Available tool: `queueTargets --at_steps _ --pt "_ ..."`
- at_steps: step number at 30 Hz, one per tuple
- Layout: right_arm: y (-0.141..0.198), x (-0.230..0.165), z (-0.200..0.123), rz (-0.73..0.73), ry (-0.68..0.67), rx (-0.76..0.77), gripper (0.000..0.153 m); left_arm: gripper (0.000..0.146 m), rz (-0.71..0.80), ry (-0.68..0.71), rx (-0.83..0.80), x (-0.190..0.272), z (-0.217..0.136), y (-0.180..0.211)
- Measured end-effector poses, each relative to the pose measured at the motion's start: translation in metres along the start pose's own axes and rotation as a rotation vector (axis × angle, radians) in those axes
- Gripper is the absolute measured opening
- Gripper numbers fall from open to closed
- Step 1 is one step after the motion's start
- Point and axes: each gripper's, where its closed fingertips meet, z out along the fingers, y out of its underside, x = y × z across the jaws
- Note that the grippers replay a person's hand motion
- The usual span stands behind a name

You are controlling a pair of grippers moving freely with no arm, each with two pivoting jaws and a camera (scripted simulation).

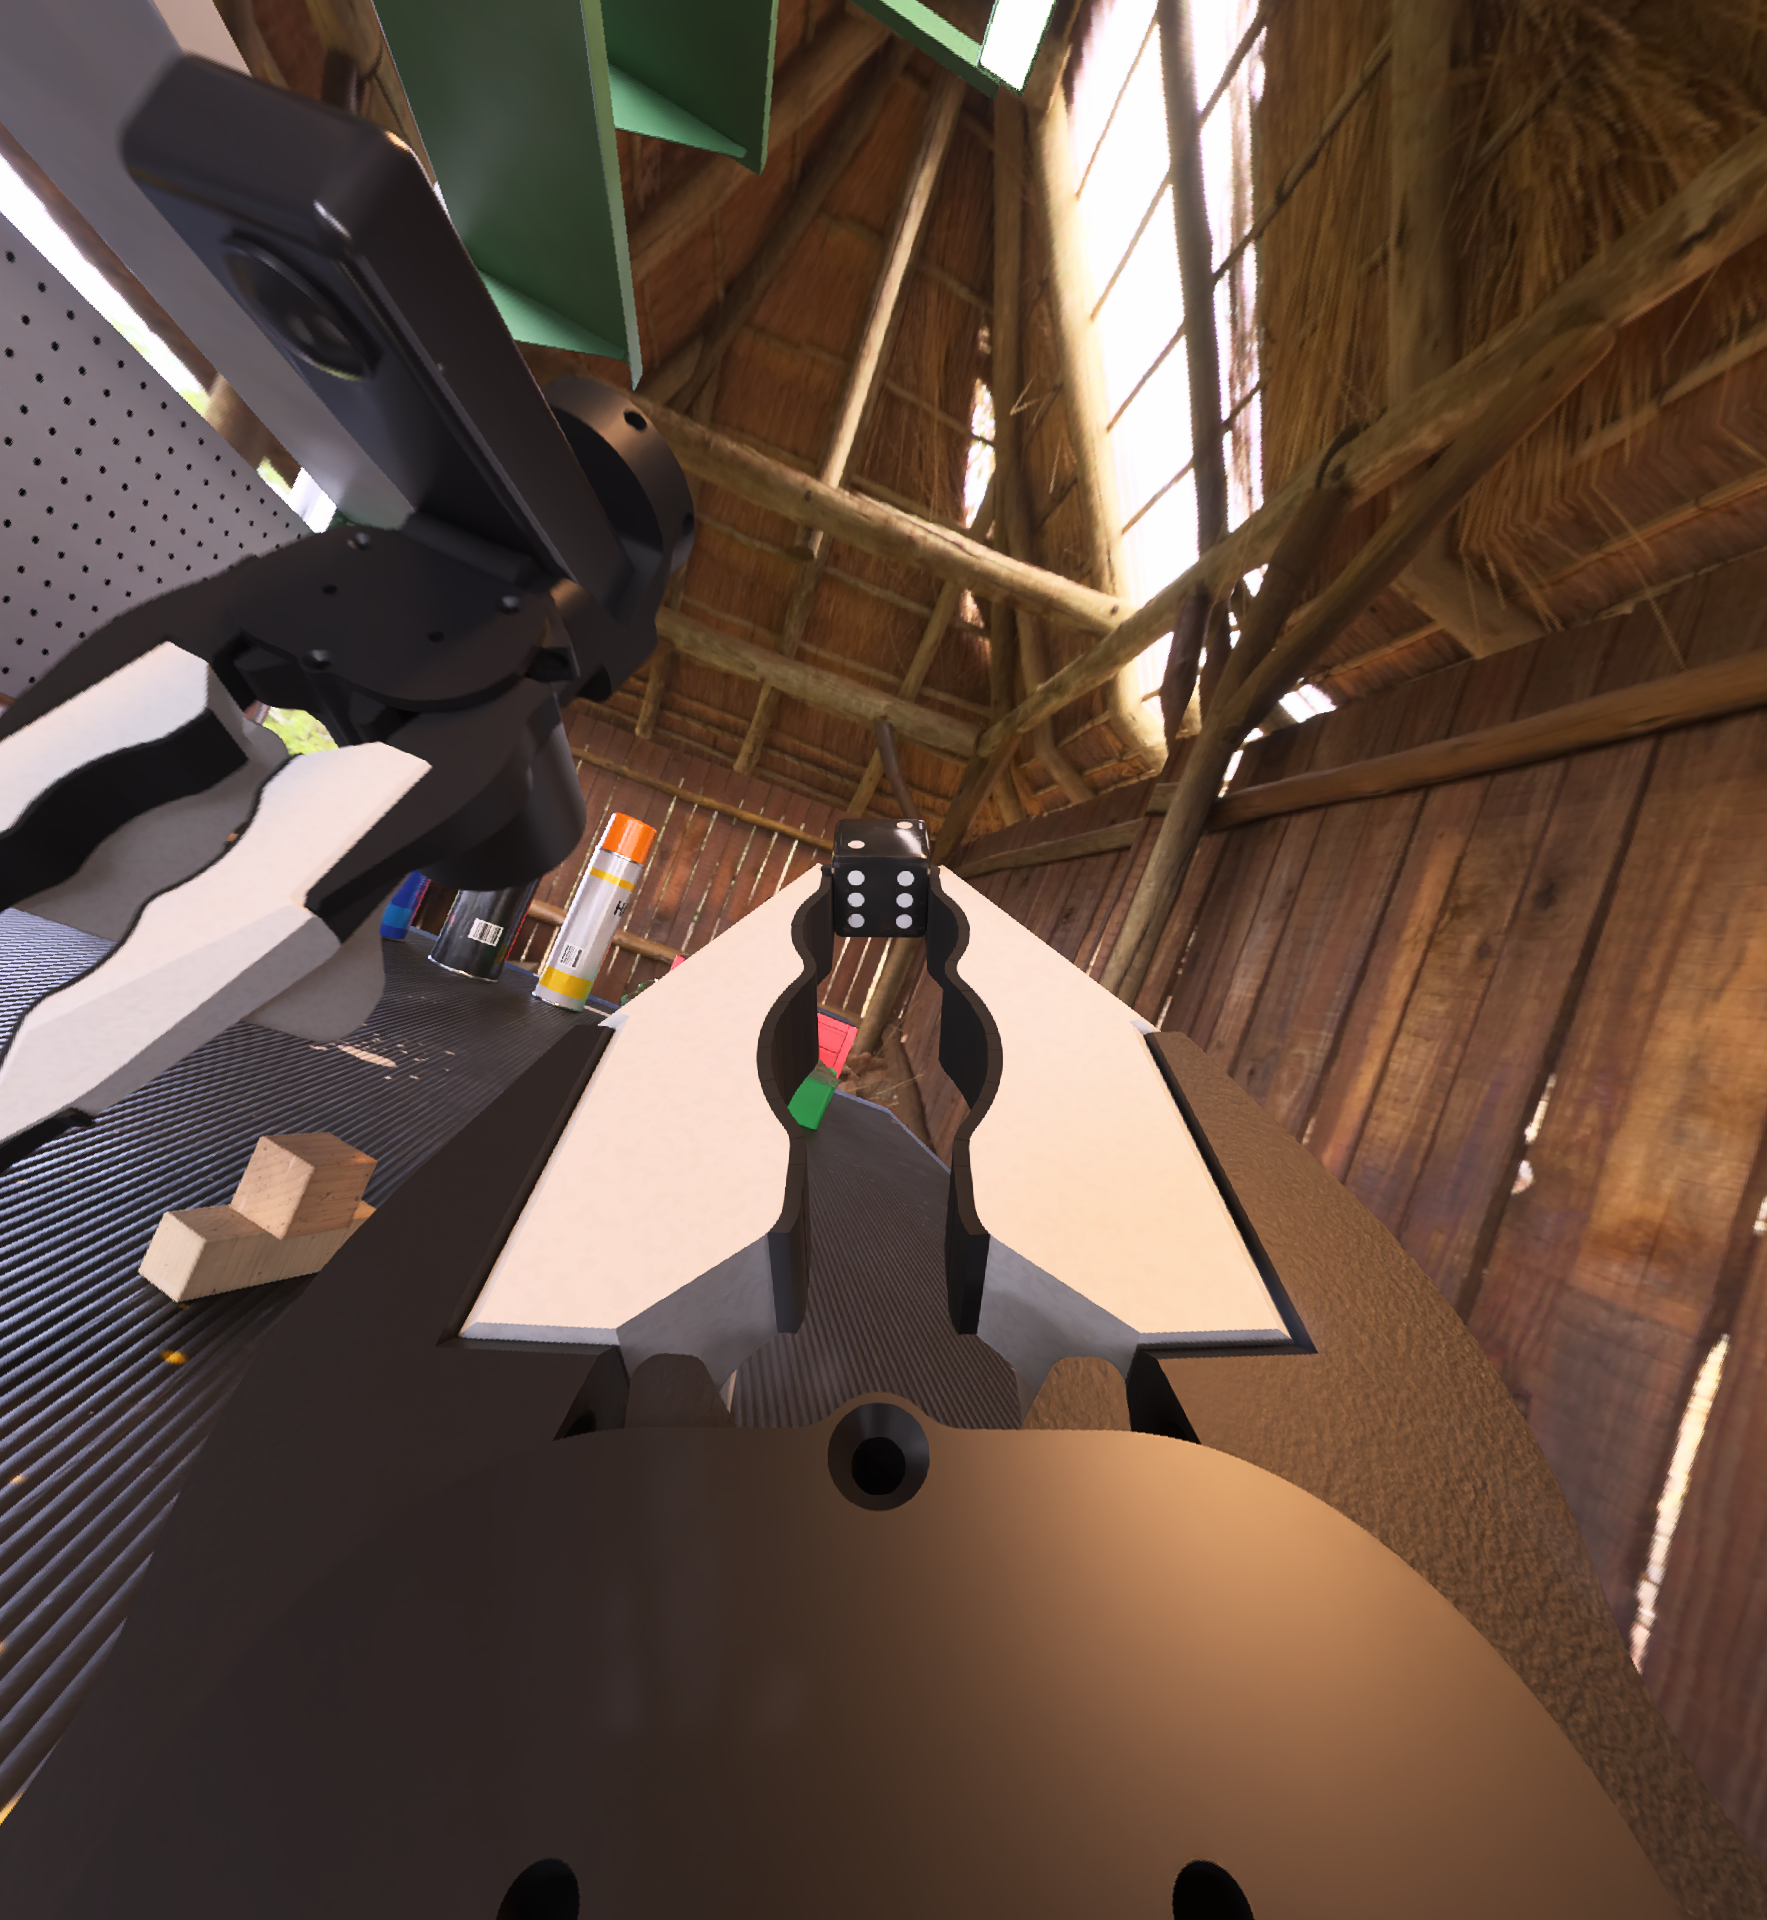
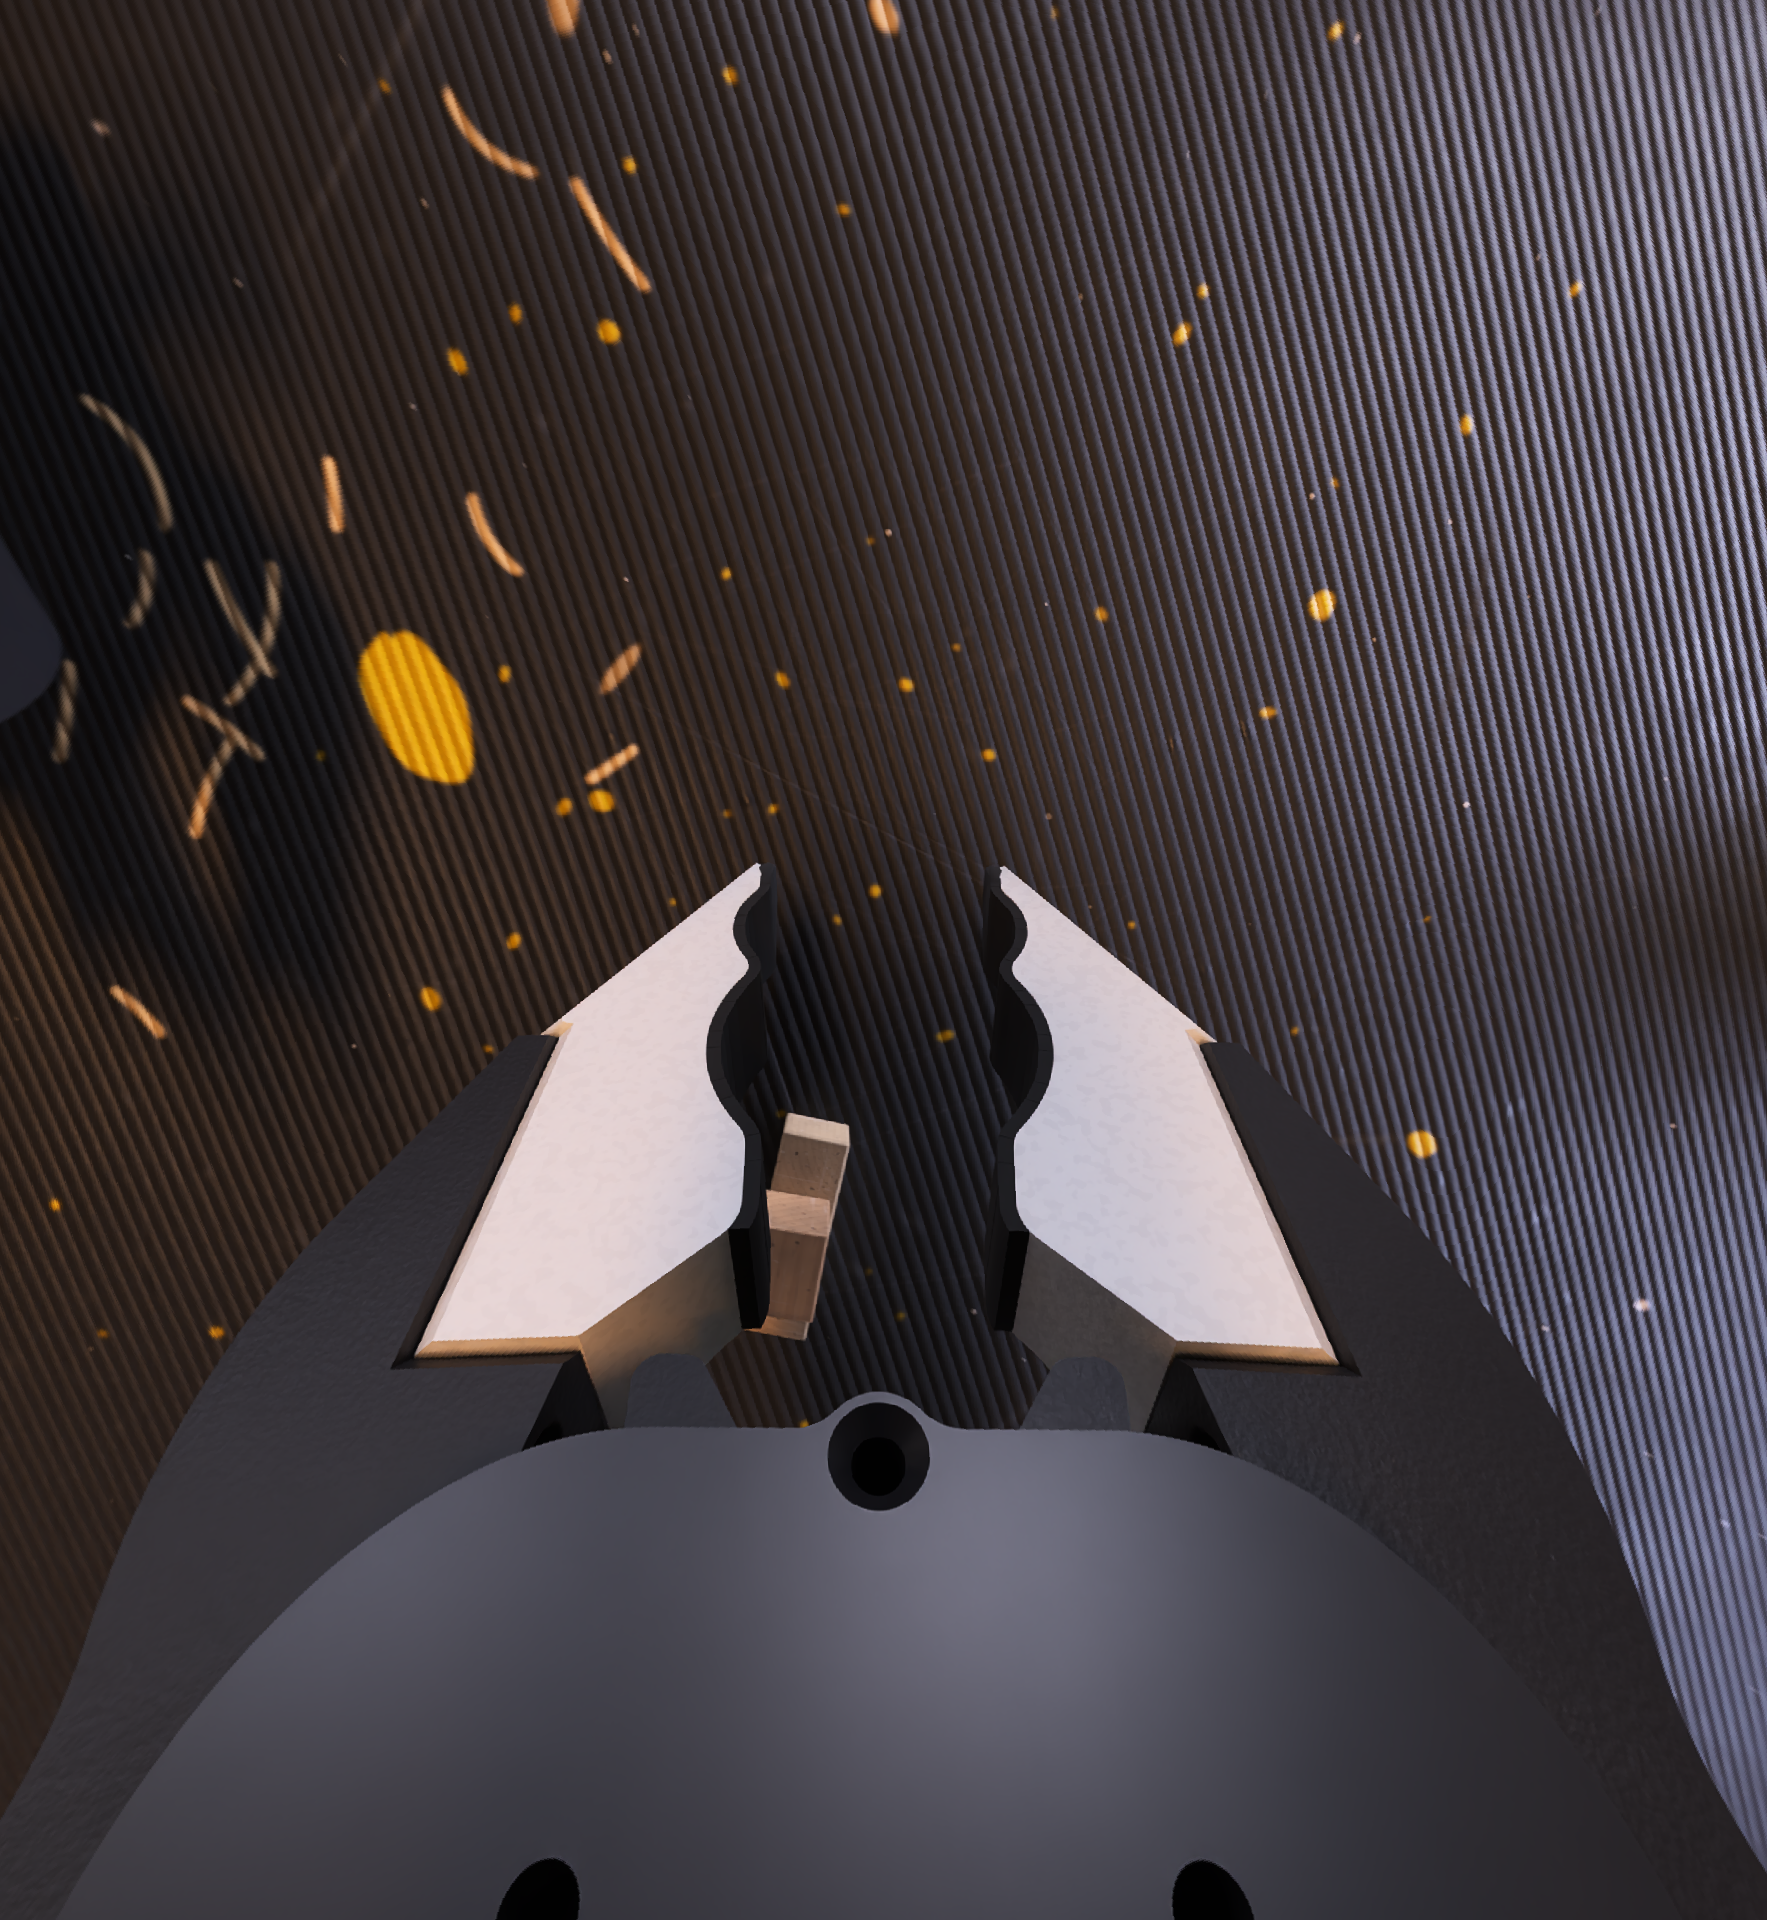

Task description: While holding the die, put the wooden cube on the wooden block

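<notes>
Over the ribbed worktop (image 2: 1274, 520), your right gripper (image 2: 879, 883) hangs empty, fingers apart, above the block (image 1: 224, 1252) with the cube (image 1: 302, 1184) atop it; left gripper (image 1: 879, 883) pinches the die (image 1: 879, 899). Placement looks done: just back away without nudging the cube.

Left gripper (image 1: 879, 894) — dark rounded body, white wavy-edged jaws.

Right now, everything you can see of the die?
The die is a small black cube with white pips and rounded edges, glossy like plastic. A six-pip face points at the left wrist camera; the top face shows at least one pip. The left gripper pinches it at the fingertips, level, well above the ribbed mat. Nothing else touches it.
</notes>
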Motion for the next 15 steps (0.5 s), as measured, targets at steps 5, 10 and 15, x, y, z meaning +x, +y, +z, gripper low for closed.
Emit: queueTargets --at_steps 5,10,15 --pt "-0.001 0.004 0.004 -0.006 -0.006 -0.109 0.038 0.016 -0.004 0.006 0.001 0.0 0.0 0.0" --pt "0.006 0.006 0.01 -0.038 0.004 -0.297 0.035 0.016 -0.006 0.005 0.003 0.0 0.0 0.0" --pt "0.006 0.006 0.014 -0.102 0.015 -0.428 0.035 0.016 -0.003 0.002 0.003 0.0 0.0 0.0"
